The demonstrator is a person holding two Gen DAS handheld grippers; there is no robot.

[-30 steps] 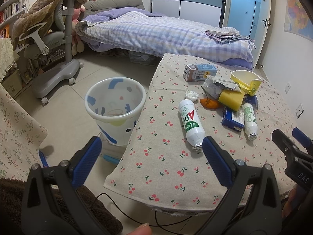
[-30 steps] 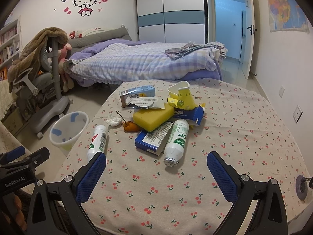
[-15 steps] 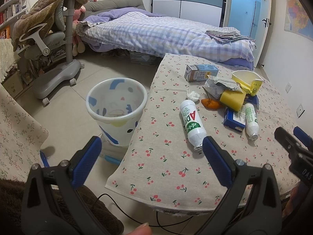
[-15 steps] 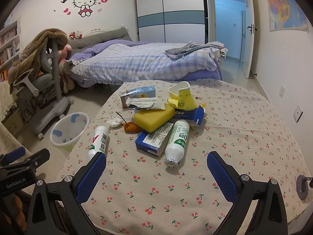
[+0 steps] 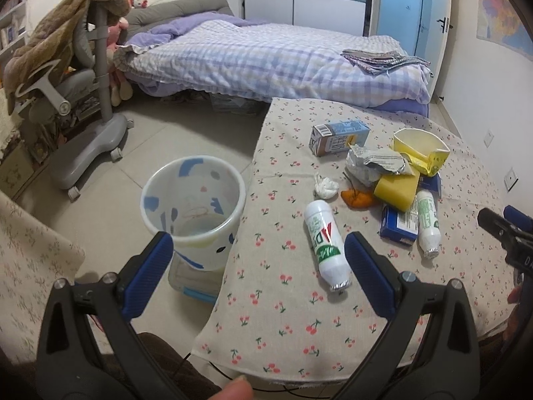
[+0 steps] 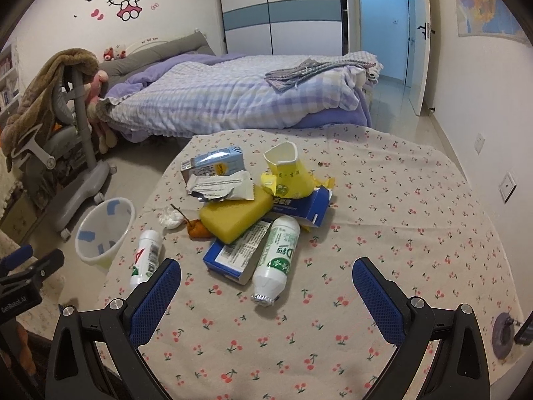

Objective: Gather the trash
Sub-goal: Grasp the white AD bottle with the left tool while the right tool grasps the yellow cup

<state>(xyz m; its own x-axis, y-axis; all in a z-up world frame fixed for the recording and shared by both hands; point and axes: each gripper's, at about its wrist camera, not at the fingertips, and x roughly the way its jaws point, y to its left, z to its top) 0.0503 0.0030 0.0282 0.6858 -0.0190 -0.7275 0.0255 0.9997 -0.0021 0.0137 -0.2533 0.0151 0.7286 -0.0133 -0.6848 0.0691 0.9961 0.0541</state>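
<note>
Both grippers empty, jaws spread wide, hovering over the near edge of the desk with its cherry-print cloth. Left gripper at the near-left corner, straddling the desk edge: left finger over the floor just in front of the bin, right finger just right of the white AD bottle. That bottle lying on its side, green-and-red label, foil-sealed mouth pointing near, apart from the main pile. Right gripper centred on the near half of the desk, second white bottle lying between the fingers' line and the pile, foil mouth toward the gripper, green label, resting against a flattened blue box. Trash pile mid-desk, well inside the edges: yellow sponge-like block atop the blue box, torn silver-white wrapper over the block, crushed yellow paper cup on a second blue carton, light-blue drink carton on its side at the far left of the pile. Crumpled white tissue and an orange peel-like scrap on the left, touching nothing but the cloth as far as visible. Bin on the floor left of the desk, upright, translucent white with blue patches, only a faint scrap visible at the bottom. Bed beyond the desk, grey chair far left.
</note>
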